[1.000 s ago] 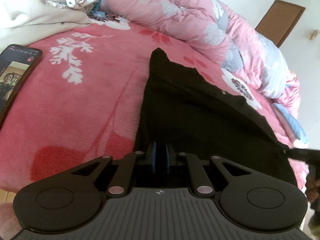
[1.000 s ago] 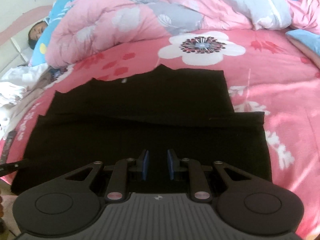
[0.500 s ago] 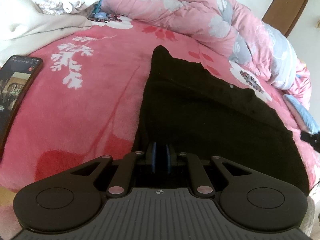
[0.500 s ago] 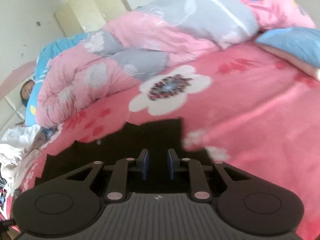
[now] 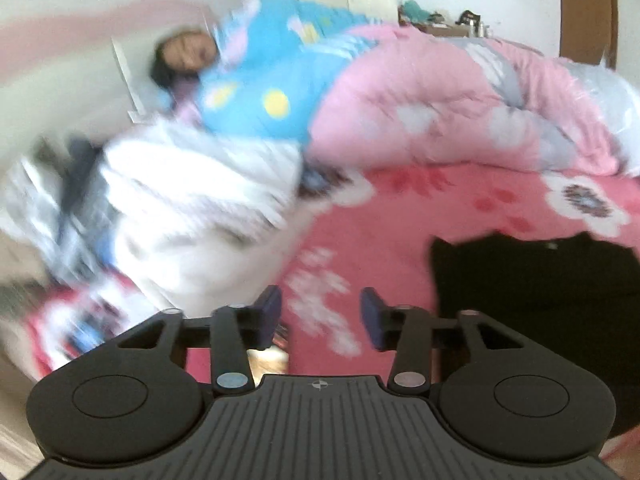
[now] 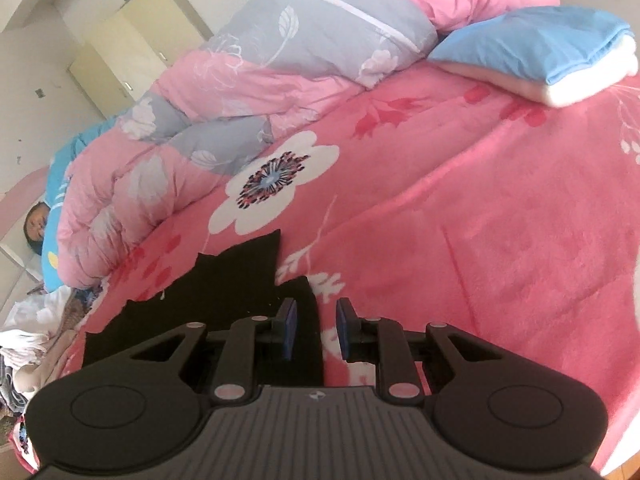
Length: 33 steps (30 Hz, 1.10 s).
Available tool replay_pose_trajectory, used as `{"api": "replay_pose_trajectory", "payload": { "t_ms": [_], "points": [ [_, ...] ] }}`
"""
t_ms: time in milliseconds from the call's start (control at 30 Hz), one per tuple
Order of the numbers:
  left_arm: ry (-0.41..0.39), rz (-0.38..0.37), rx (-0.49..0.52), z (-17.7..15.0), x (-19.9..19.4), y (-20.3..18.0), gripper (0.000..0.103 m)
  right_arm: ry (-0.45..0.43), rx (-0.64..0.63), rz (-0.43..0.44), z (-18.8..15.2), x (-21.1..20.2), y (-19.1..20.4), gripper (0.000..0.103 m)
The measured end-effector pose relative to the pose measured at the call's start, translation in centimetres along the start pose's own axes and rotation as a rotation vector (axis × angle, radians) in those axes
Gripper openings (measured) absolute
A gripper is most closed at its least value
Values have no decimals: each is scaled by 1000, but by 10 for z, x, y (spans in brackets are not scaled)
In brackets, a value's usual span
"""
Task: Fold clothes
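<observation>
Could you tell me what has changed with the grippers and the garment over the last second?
The left gripper has just been opening; nothing is between its fingers now, and its view swung off the black garment toward the white pile. The right gripper shifted past the garment's edge. The garment stays flat on the bed.

Black garment (image 6: 224, 292) on pink blanket (image 6: 480, 220)

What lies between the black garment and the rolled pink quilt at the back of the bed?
In the right wrist view, only bare pink bedspread with its big white flower print separates the black garment from the pink quilt.
</observation>
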<state>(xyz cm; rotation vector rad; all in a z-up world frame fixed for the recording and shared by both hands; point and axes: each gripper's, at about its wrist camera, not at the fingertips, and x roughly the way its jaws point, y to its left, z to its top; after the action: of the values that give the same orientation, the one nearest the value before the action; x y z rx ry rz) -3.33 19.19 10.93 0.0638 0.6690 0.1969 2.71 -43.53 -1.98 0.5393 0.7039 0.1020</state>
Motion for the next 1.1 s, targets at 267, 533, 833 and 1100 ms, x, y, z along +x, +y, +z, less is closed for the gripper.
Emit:
{"api": "replay_pose_trajectory", "payload": {
  "t_ms": [267,533,833,1100],
  "points": [
    [59,-232,-120,-26,65,-29,57,52,2,-13,2,16,-1,23],
    [98,-391,-156,-40,139,-65,56,107,-70,-65,7,33,9,33],
    [93,-432,-127,-44,166,-74,39,101,-60,-93,3,49,5,35],
    [77,-450,-121,-46,171,-75,27,105,-50,-95,5,51,4,35]
  ]
}}
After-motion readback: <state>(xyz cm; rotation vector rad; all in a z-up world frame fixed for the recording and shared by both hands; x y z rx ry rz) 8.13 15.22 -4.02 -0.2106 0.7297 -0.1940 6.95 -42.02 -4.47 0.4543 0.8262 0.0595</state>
